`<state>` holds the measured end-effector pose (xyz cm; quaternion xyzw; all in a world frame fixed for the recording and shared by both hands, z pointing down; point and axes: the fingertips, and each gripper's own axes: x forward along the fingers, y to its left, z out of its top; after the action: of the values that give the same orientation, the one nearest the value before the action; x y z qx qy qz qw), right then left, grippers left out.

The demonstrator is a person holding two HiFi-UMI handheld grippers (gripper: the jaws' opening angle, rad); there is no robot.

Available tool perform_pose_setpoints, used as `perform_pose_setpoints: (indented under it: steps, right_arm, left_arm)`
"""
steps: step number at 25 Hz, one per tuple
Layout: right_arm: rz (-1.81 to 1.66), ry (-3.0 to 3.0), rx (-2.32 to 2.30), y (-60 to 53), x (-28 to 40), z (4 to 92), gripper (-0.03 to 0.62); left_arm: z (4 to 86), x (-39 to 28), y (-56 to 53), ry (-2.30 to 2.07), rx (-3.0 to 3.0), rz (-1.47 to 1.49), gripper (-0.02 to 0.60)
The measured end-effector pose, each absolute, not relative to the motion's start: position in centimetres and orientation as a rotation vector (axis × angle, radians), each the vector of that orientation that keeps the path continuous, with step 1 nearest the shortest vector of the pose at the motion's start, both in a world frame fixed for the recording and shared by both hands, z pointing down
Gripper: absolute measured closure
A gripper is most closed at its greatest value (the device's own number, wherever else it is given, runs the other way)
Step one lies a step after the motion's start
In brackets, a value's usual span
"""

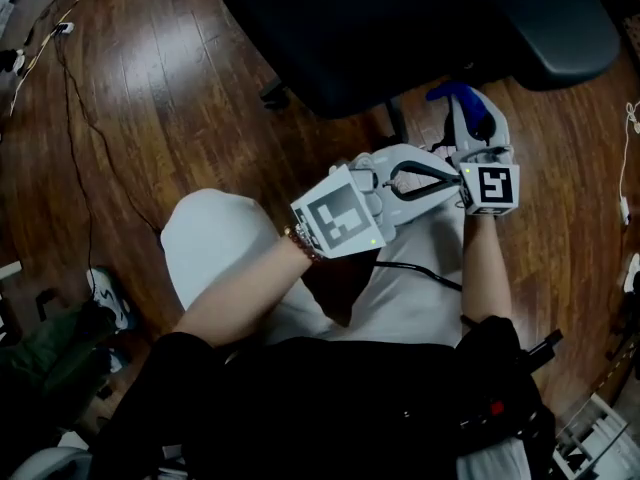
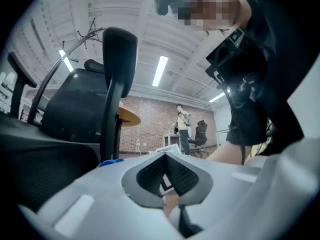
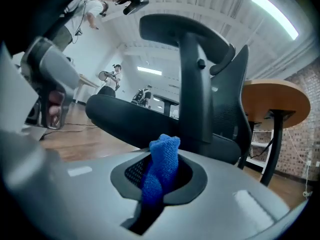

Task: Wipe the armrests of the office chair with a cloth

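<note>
The black office chair stands just ahead of me, one padded armrest at the upper right. My right gripper is shut on a blue cloth and points toward the chair, below and left of that armrest. In the right gripper view the cloth sticks up from between the jaws of the right gripper, with the armrest high above on its post. My left gripper lies close beside the right one, shut and empty. In its own view the left gripper faces an armrest.
A black cable runs over the wooden floor at the left. A chair caster pokes out under the seat. A round wooden table stands behind the chair. A person stands far off by a brick wall. Bags lie at the lower left.
</note>
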<state>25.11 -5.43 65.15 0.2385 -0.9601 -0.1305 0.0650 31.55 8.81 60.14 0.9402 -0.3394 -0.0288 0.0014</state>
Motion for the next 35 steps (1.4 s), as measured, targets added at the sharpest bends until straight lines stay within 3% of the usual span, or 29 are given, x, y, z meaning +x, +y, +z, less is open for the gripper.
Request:
perform_pose_setpoints:
  steps: [6,10,14,17,21,26,30,35]
  right_arm:
    - [-0.134,-2.976,0.666,-0.1,22.0,62.0,0.556]
    - [0.101,-2.911,0.592,4.5,22.7,59.9,0.556]
    - [0.127,-2.806,0.499,7.9,25.1,58.6,0.556]
    - [0.18,-2.773,0.393,10.6,22.8,56.9,0.556]
    - [0.383,-2.775,0.206,17.2,17.3,50.6,0.556]
    - [0.428,-2.877,0.112,21.0,7.0,39.2,0.554]
    - [0.354,-2.996,0.322,14.5,1.9,30.8,0.555]
    - [0.297,-3.053,0.775,3.3,-2.9,27.1,0.554]
  left_arm:
    - [57.5,28.8,9.3,-1.153,2.767,-0.249,0.577]
    - [55.4,30.1,10.0,-0.947,2.529,-0.584,0.577]
    - [52.6,31.3,12.7,-0.88,2.625,-0.533,0.577]
    - [51.3,26.3,15.9,-0.977,2.53,-0.452,0.577]
    - [42.1,13.1,23.0,-1.365,2.268,-0.563,0.577]
    - [31.6,-0.5,29.1,-1.649,2.215,-0.36,0.577]
    - [24.6,-4.0,25.7,-1.68,2.287,-0.297,0.577]
    - [18.7,-10.1,13.6,-1.524,2.506,-0.334,0.577]
